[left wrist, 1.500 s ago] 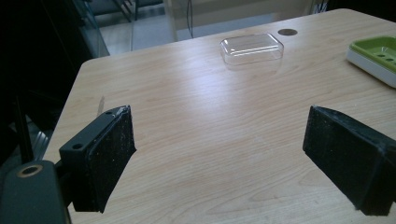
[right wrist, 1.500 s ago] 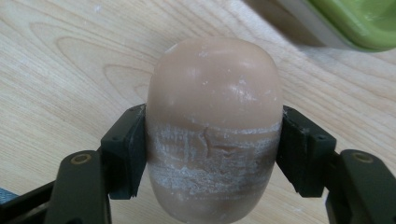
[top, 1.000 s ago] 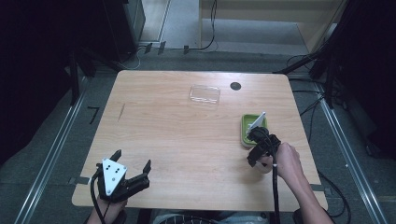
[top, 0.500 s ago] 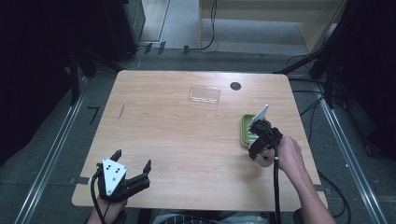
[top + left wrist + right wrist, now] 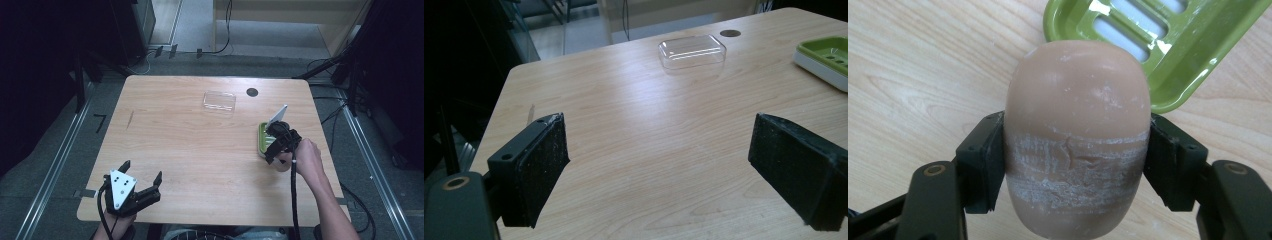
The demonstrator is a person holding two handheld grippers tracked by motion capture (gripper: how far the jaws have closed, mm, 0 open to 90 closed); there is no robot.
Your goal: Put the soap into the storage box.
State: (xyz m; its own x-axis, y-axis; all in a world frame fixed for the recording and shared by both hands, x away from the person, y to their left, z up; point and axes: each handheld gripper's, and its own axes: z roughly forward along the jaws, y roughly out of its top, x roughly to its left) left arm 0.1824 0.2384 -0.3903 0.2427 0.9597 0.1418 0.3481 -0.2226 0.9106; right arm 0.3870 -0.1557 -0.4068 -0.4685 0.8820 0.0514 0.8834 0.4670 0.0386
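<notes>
The right claw point(image 5: 1075, 165) clamps a tan bar of soap point(image 5: 1077, 135) between its 2 jaws, which press on the bar's 2 long sides, as it closes on a green soap dish point(image 5: 264, 139) near the right edge of the counter point(image 5: 200, 150). In the high view, the right claw point(image 5: 276, 142) has shifted slightly toward the dish over the last second, from just beside its near end to partly over it; this suggests the carry is nearly done and the placement is about to begin. In the right gripper view, the soap's far end overlaps the dish's near rim, while most of the bar is over bare wood, so it looks not yet set down. The dish's slotted white insert point(image 5: 1143, 20) shows just beyond the bar.

The left claw point(image 5: 131, 189) has not moved; it rests at the counter's near left corner with its jaws spread wide and nothing between them. Its own view looks across the wood to a clear plastic lid point(image 5: 692, 49) lying flat near the far edge, well apart from the dish point(image 5: 824, 57). A small dark round mark point(image 5: 252, 92) sits just beside the lid.
</notes>
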